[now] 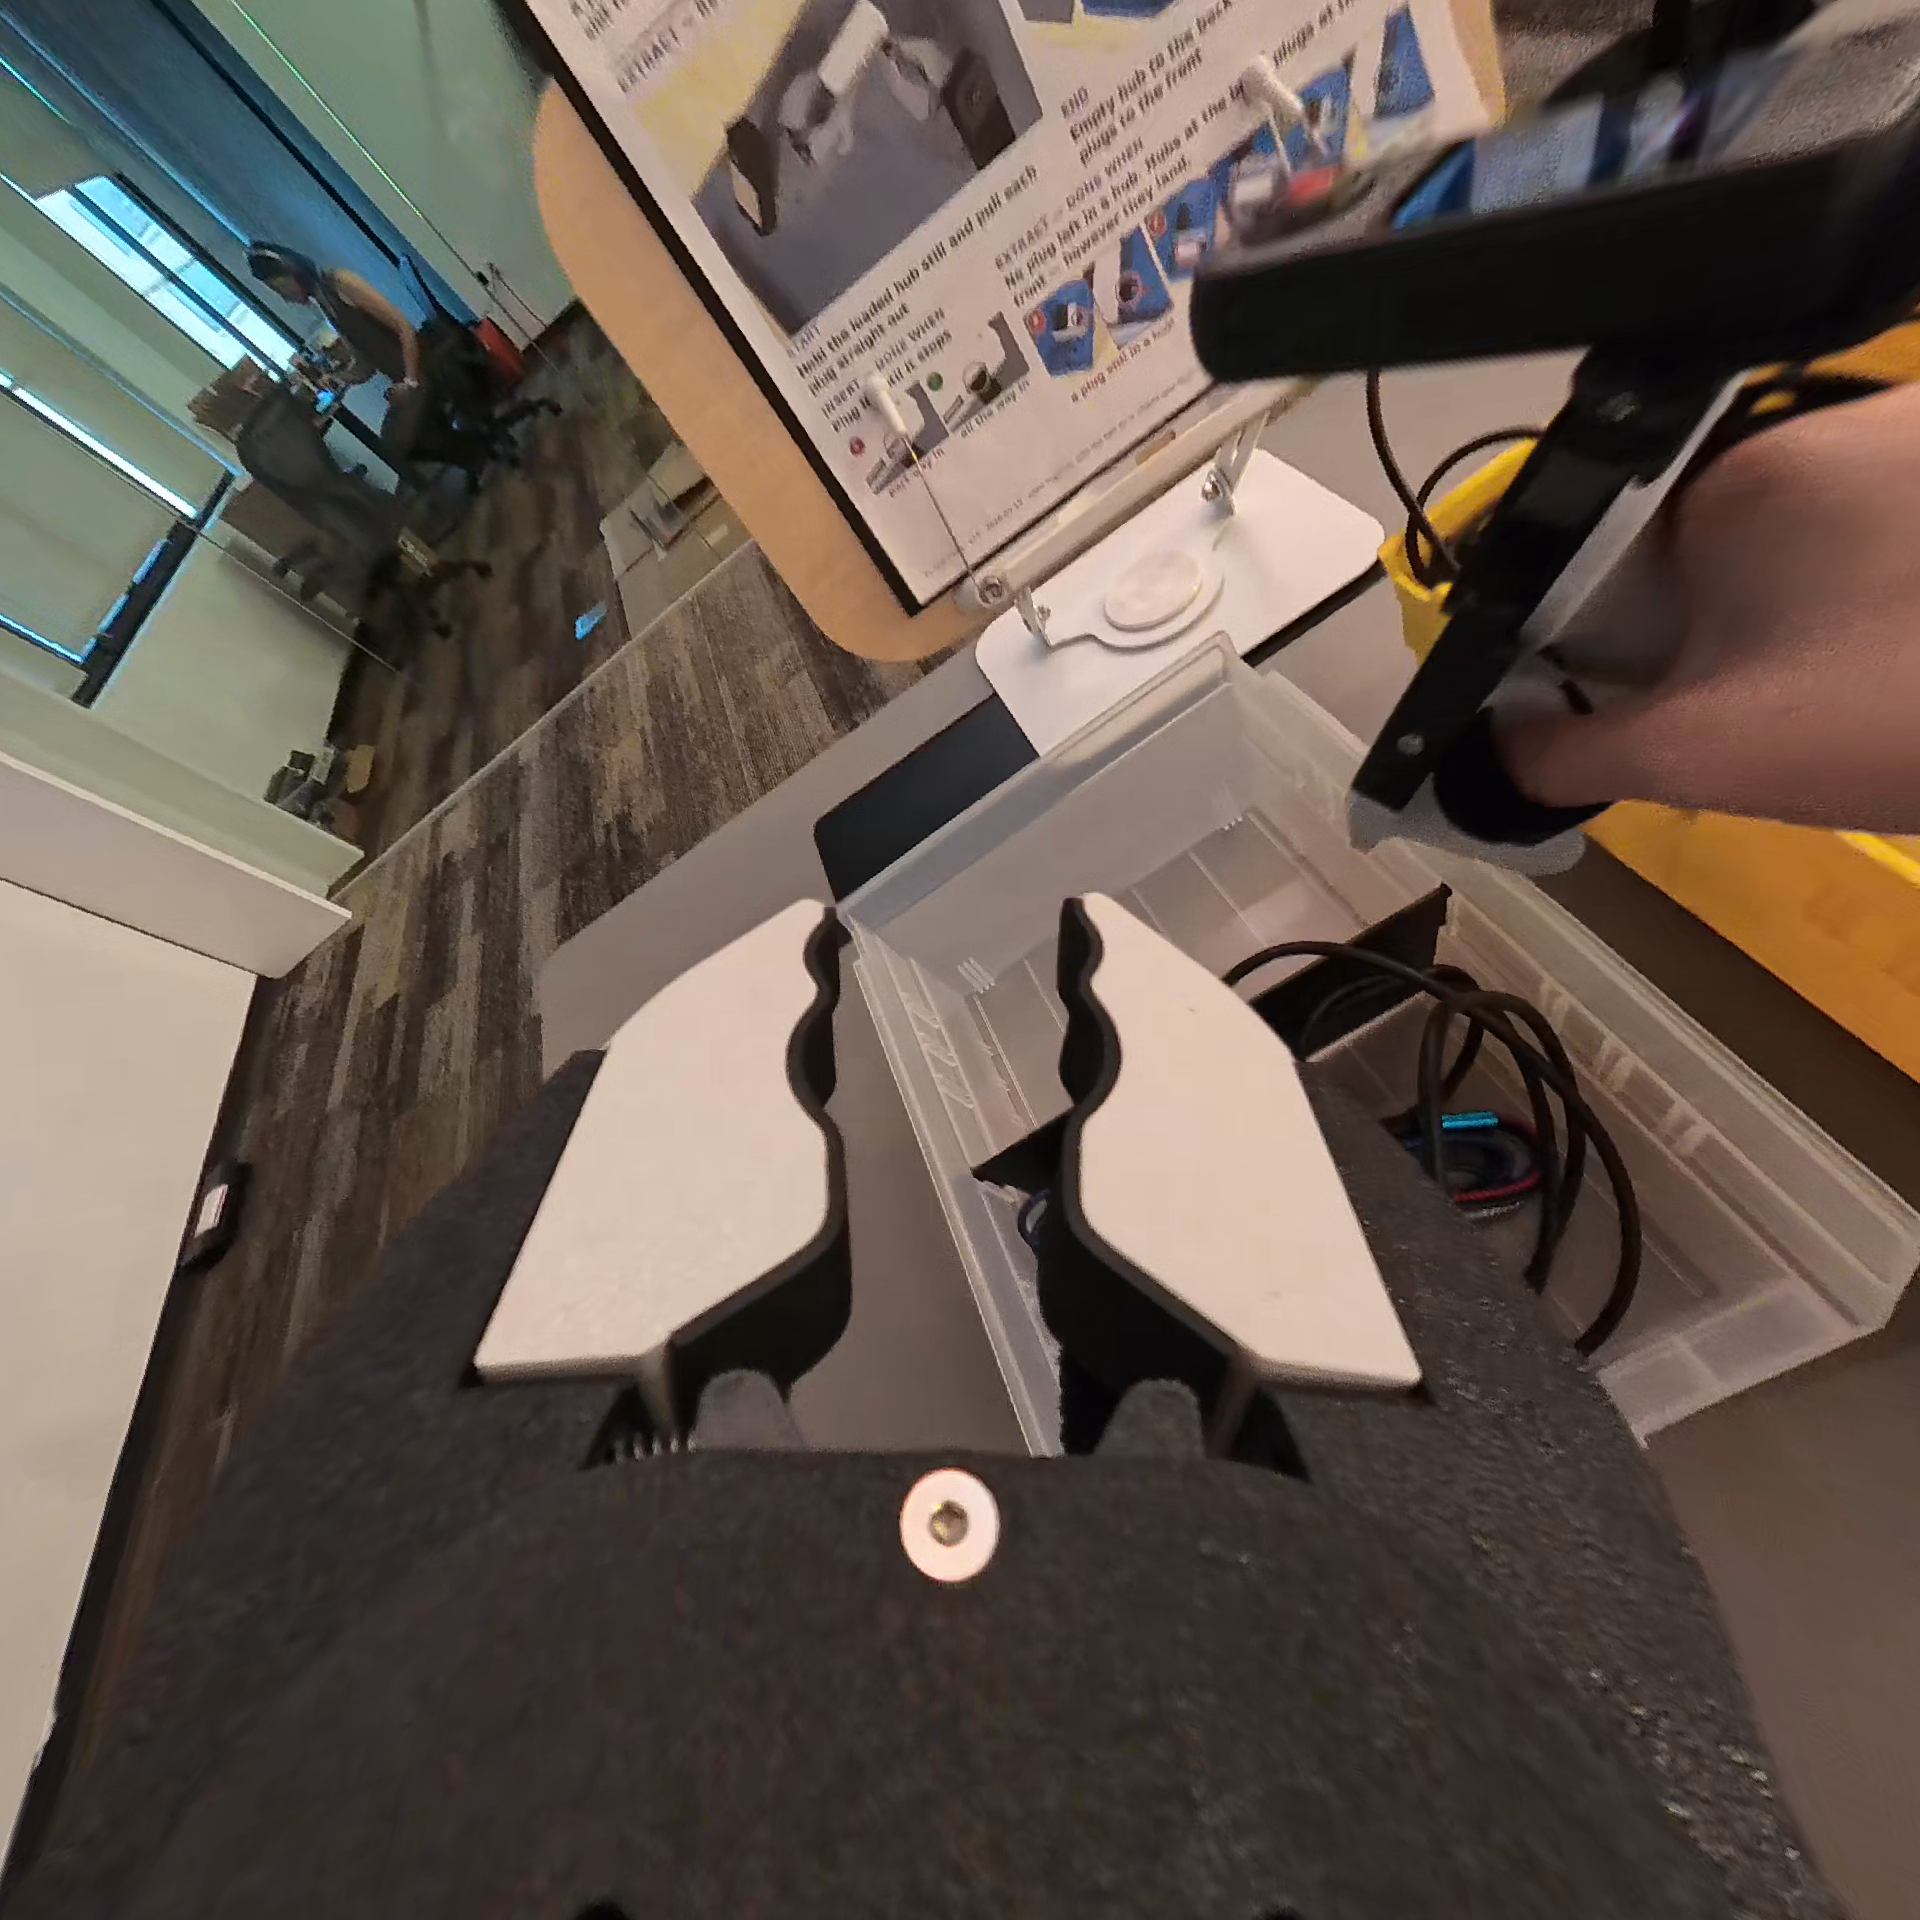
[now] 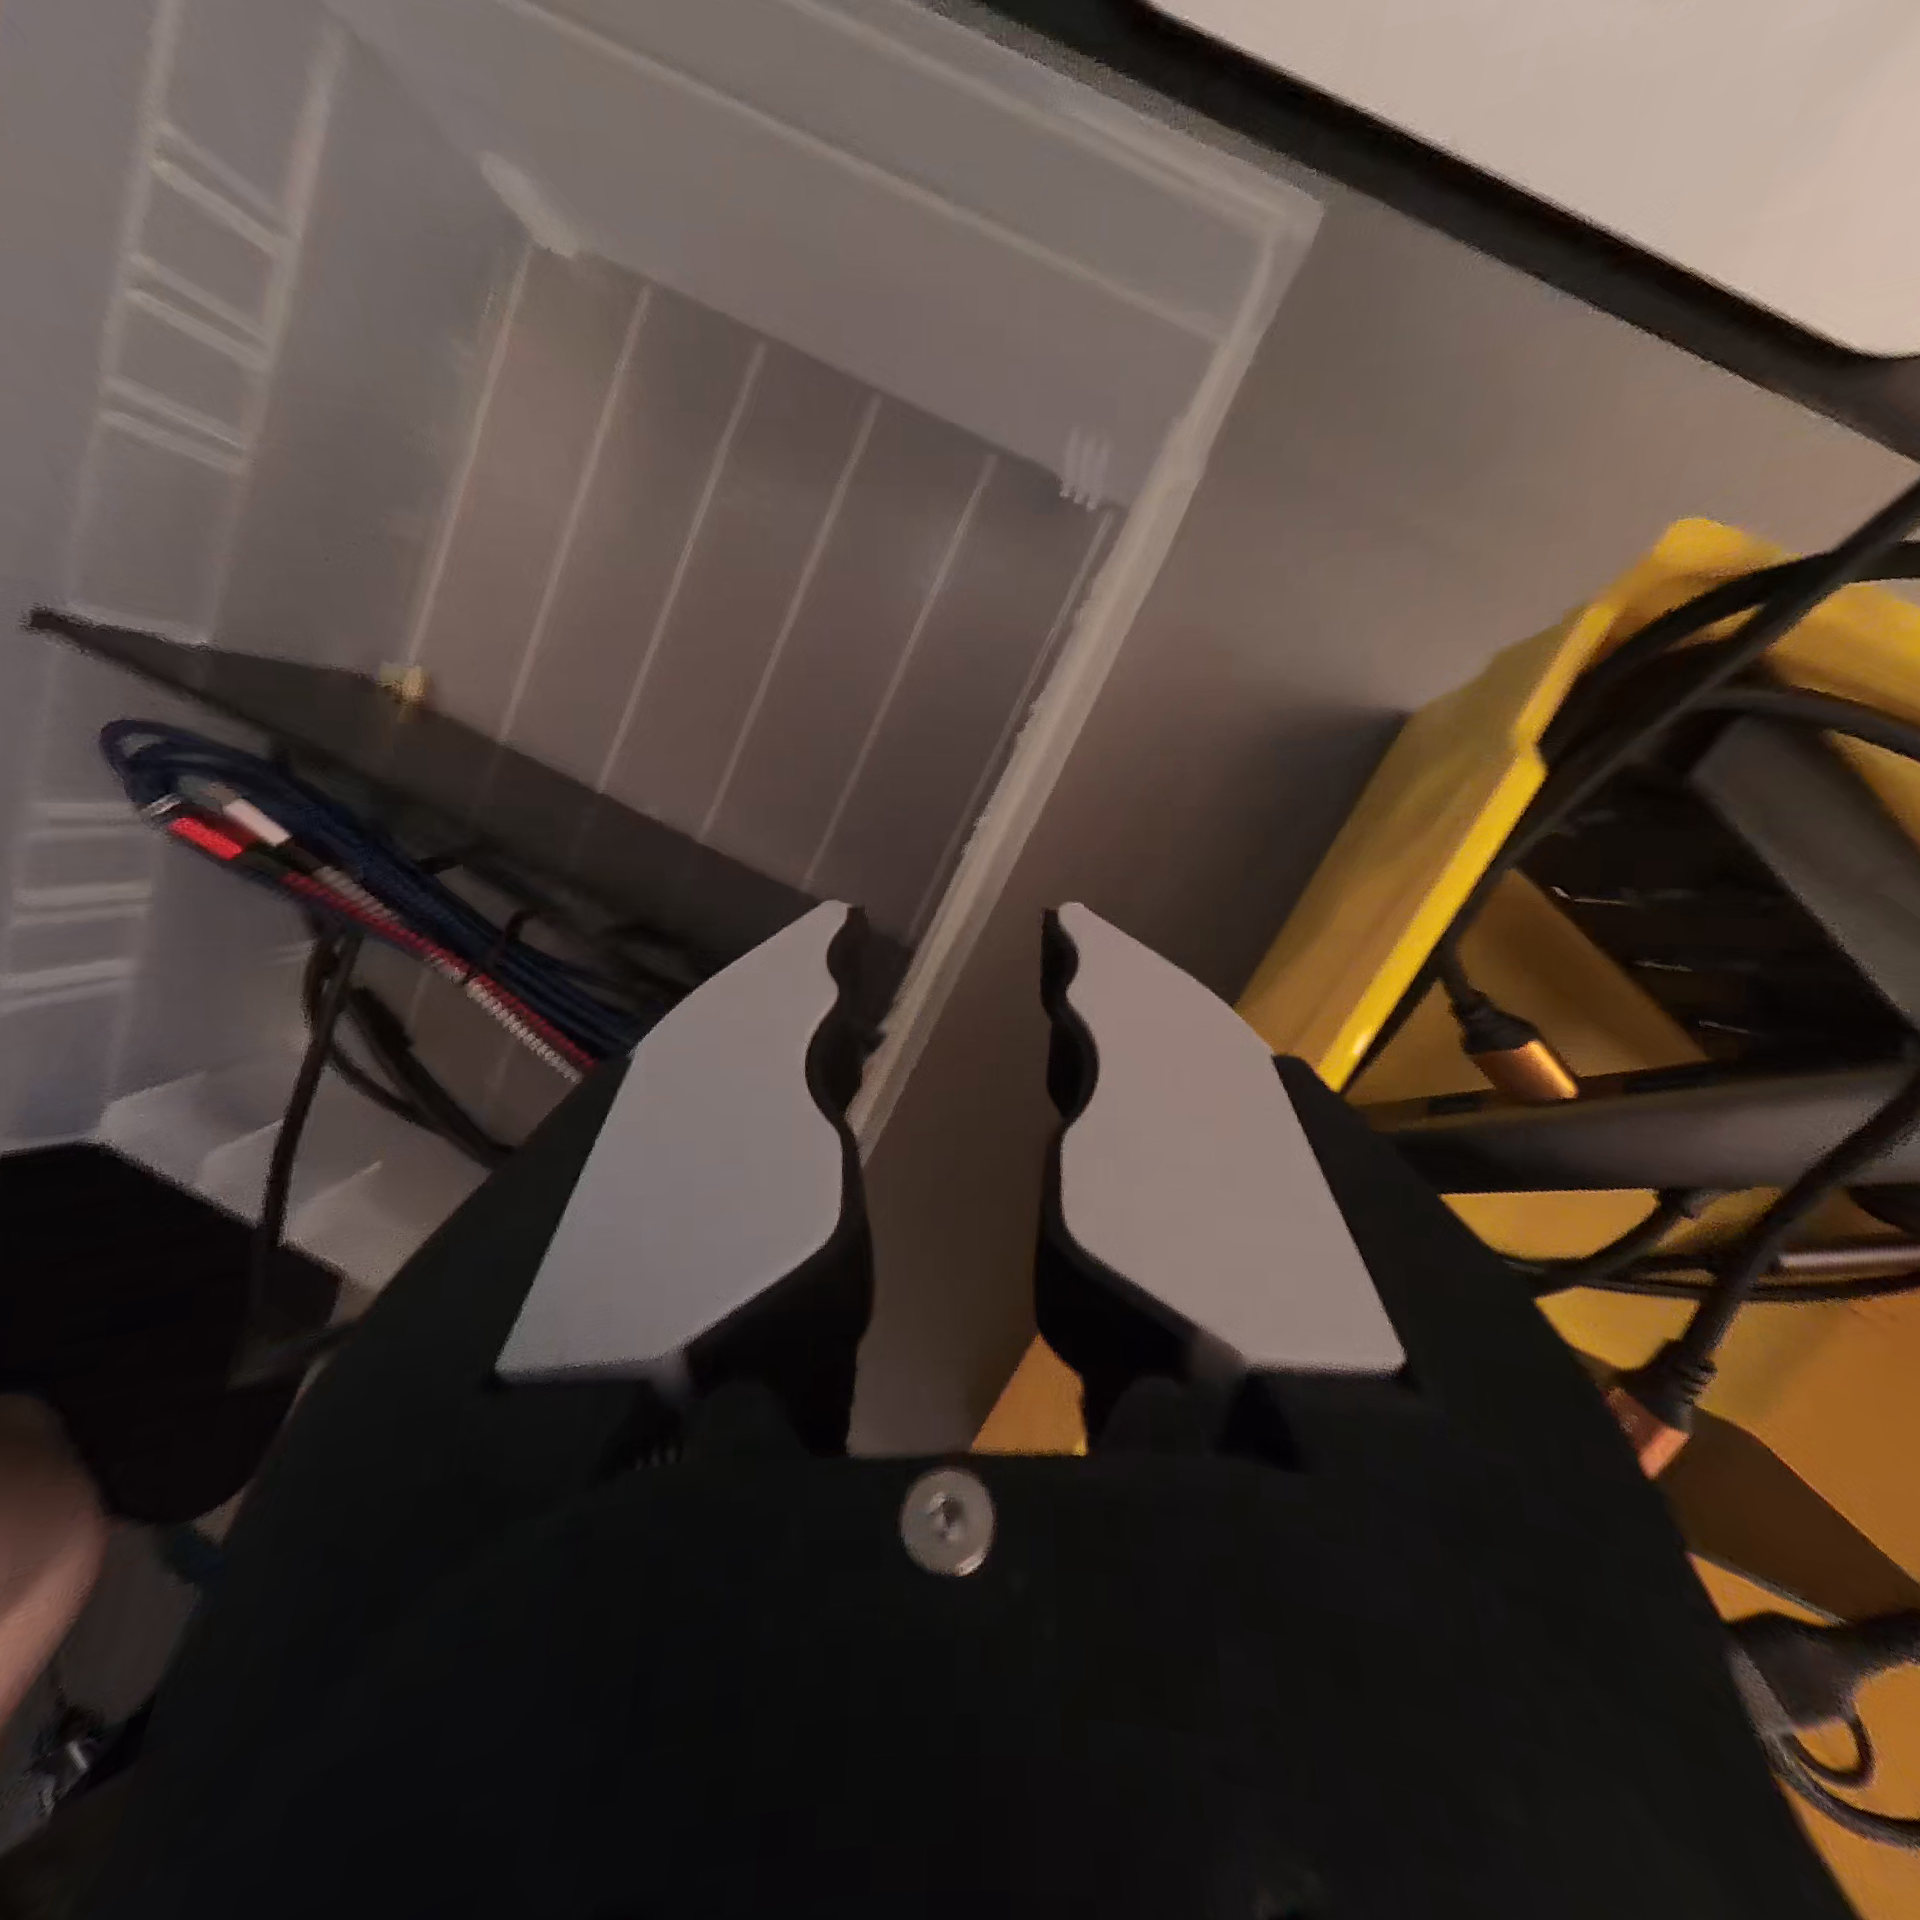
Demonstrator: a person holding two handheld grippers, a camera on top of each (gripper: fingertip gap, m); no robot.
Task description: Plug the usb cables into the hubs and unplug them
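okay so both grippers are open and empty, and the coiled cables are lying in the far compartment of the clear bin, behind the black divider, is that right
Not quite. Both the left gripper and the right gripper are open and empty, but the coiled cables lie in the near compartment of the clear bin, on the camera's side of the black divider. The far compartment looks empty. The right wrist view shows it best.

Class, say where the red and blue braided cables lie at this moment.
In the right wrist view the braided cables lie at the left, inside the clear plastic bin, just beyond a black divider, left of the open right gripper.
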